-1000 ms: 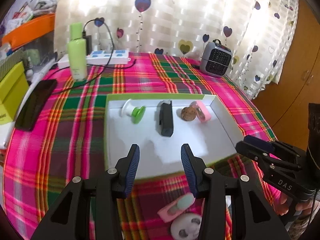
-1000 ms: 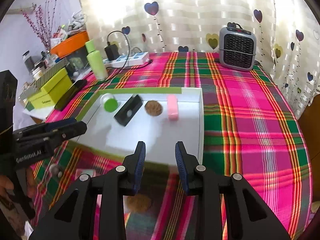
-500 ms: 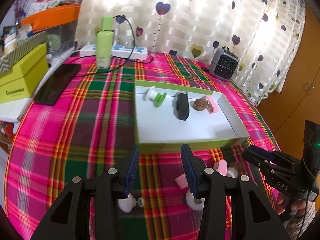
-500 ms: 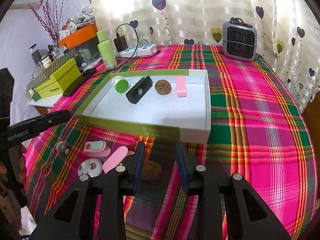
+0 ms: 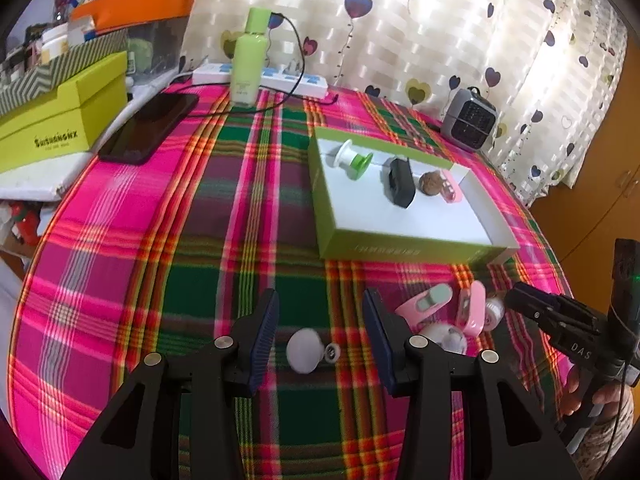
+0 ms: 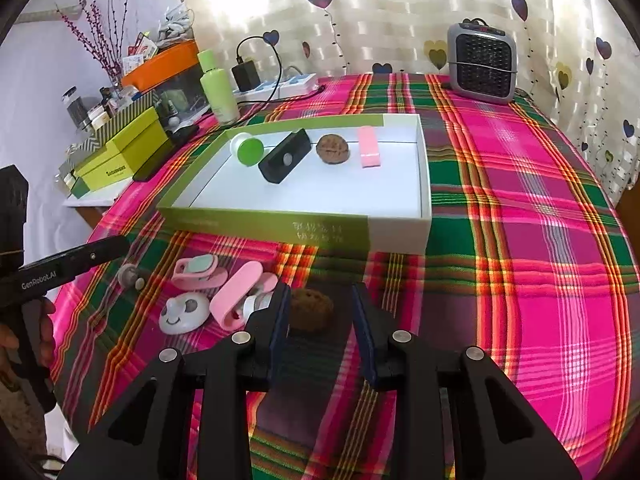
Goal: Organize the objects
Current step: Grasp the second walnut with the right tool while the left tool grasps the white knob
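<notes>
A green-sided box (image 6: 264, 222) with a white floor (image 5: 404, 220) holds a green-and-white spool (image 6: 248, 150), a black block (image 6: 285, 156), a walnut (image 6: 333, 150) and a pink bar (image 6: 369, 147). In front of it lie loose pieces: a pink-and-teal clip (image 6: 198, 273), a pink case (image 6: 236, 294), a white smiley disc (image 6: 184, 314) and a second walnut (image 6: 311, 309). My right gripper (image 6: 320, 316) is open, its fingers either side of that walnut. My left gripper (image 5: 320, 324) is open over a small white knob (image 5: 306, 350).
A plaid cloth covers the table. At the back stand a green bottle (image 5: 250, 66), a power strip (image 5: 260, 76) and a small grey heater (image 6: 482, 64). A black phone (image 5: 150, 128) and yellow-green boxes (image 5: 60, 116) lie at the left edge.
Both grippers have pulled back from over the box towards the near side and come down over the loose pieces in front of it. Both stay open.
</notes>
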Tool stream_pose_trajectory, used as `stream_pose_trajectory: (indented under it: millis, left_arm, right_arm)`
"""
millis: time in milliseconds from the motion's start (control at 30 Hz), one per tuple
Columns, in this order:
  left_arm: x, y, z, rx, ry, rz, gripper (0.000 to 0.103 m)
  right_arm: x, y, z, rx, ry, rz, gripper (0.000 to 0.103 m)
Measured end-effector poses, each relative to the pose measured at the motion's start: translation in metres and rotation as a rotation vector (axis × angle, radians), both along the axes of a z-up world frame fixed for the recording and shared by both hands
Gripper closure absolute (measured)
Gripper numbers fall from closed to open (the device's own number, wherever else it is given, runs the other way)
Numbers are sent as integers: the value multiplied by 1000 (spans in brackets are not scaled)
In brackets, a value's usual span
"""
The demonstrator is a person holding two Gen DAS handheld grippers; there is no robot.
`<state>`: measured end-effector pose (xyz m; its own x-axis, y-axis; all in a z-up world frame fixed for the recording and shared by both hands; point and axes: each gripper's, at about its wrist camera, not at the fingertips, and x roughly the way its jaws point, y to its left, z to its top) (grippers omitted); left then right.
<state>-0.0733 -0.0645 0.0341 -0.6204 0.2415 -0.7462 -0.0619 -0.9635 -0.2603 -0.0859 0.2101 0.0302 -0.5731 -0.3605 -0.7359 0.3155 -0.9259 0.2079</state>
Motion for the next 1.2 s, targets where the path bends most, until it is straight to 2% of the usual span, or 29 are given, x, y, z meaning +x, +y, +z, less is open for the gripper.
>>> stream_pose_trajectory:
  millis: [667,1200]
  left_arm:
    - [12,-4,-20,19,-48,-6,61]
    - [9,1,-23,5,-36,-6,61]
  right_arm:
    - [3,-13,-11,20,-26,26,71]
    - [3,-15,-16,50,-24,18,71]
